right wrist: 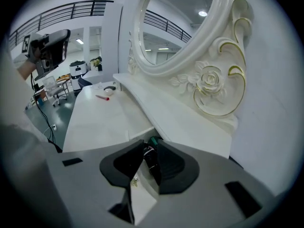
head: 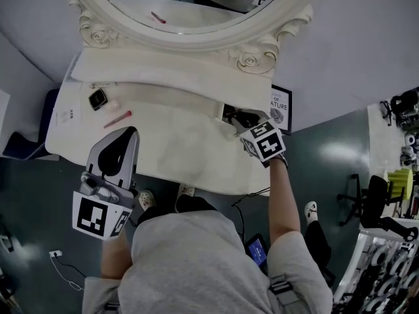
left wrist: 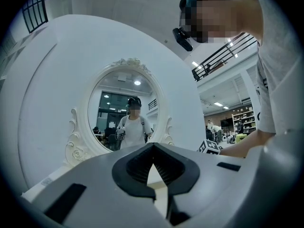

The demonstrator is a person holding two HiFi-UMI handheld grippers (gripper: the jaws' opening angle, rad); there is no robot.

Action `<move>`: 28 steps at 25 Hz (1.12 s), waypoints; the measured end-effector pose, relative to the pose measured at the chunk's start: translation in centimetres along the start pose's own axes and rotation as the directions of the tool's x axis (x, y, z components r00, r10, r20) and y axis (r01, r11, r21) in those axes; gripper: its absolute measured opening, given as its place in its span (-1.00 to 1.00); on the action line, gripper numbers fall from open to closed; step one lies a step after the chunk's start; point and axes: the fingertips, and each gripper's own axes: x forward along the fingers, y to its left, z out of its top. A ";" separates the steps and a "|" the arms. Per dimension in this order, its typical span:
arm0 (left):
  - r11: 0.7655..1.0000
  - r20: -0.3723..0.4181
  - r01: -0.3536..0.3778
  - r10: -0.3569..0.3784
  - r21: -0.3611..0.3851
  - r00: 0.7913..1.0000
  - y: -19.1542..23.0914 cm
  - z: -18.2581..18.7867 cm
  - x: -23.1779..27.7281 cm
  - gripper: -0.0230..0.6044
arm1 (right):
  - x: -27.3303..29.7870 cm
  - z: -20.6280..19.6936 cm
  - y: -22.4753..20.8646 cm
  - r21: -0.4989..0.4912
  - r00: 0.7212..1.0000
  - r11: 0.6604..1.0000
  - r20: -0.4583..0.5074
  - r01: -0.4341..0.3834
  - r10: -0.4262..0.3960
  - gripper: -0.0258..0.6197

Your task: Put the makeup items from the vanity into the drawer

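On the white vanity top (head: 177, 149), at its left end, lie a red lip pencil (head: 118, 118), a black compact (head: 97, 99) and a small pink item (head: 112, 103); the pencil (right wrist: 102, 97) shows far off in the right gripper view. My right gripper (head: 237, 118) hangs over the open drawer (head: 226, 112) at the vanity's right. Its jaws stand narrowly apart round a dark makeup item with a green tip (right wrist: 153, 141), above the drawer's white floor (right wrist: 140, 201). My left gripper (head: 122, 138) is held above the vanity's front left, shut and empty (left wrist: 153, 148).
A large oval mirror (head: 190, 5) in an ornate white frame stands behind the vanity's raised shelf (head: 163, 77). A framed sign (head: 279, 106) leans by the wall at the right. Cables and a socket lie on the floor near the person's feet.
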 end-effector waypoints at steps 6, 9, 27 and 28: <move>0.999 0.010 0.032 -0.032 -0.003 0.999 0.5 0.3 -0.4 -0.88 | -2.4 2.4 1.2 0.095 0.989 0.995 0.140 0.038 -0.052 -0.74; 0.999 0.016 0.053 -0.053 -0.003 0.998 0.6 0.5 -0.5 -0.88 | -4.0 3.9 2.4 0.150 0.971 0.988 0.232 0.021 -0.056 -0.83; 0.984 0.062 0.177 -0.176 -0.012 0.982 0.5 1.2 -1.7 -0.88 | -11.6 8.9 10.0 0.298 0.847 0.953 0.494 0.046 -0.196 -0.85; 0.983 0.065 0.185 -0.183 -0.013 0.981 0.5 1.2 -1.7 -0.88 | -11.9 9.0 10.4 0.301 0.843 0.952 0.498 0.050 -0.202 -0.85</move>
